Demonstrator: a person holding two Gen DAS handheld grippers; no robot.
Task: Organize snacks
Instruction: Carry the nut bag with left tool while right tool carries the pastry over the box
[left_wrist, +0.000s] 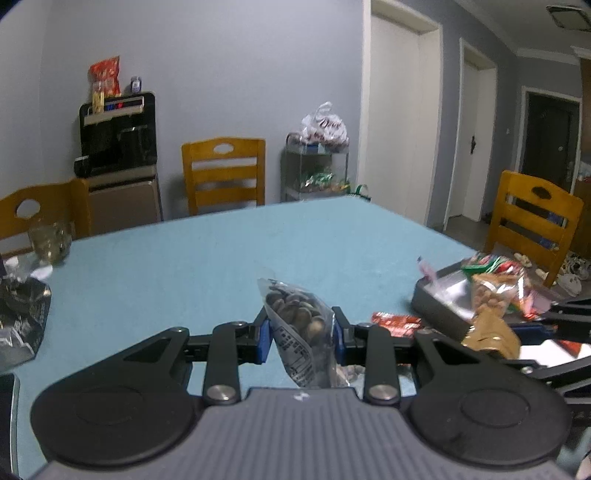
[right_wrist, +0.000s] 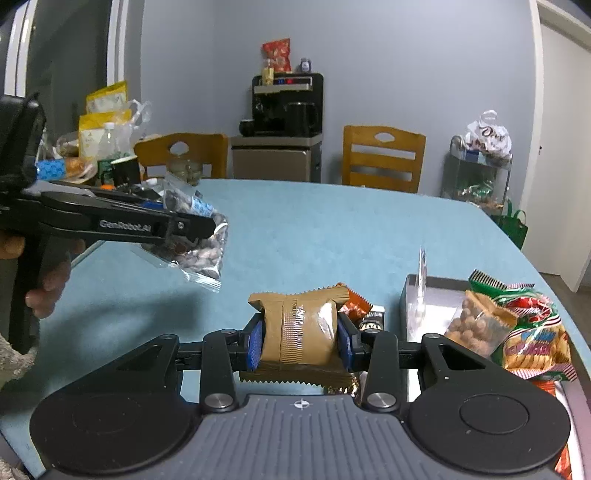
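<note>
My left gripper (left_wrist: 300, 332) is shut on a clear bag of brown nuts (left_wrist: 299, 314) and holds it above the blue table; the bag (right_wrist: 201, 247) and the gripper (right_wrist: 184, 225) also show at the left of the right wrist view. My right gripper (right_wrist: 301, 341) is shut on a gold-brown snack packet (right_wrist: 301, 332), which also shows in the left wrist view (left_wrist: 493, 332). A dark tray (right_wrist: 410, 295) at the right holds a peanut bag (right_wrist: 476, 325) and a red-green cracker bag (right_wrist: 532, 332). The tray (left_wrist: 436, 299) also shows in the left wrist view.
Small red and orange packets (right_wrist: 354, 301) lie on the blue table (right_wrist: 314, 229) by the tray. Wooden chairs (left_wrist: 223, 173) stand around the table. A glass jar (left_wrist: 50, 240) and a dark crumpled bag (left_wrist: 22, 317) sit at the table's left; bags and bottles (right_wrist: 107, 144) crowd its far-left corner.
</note>
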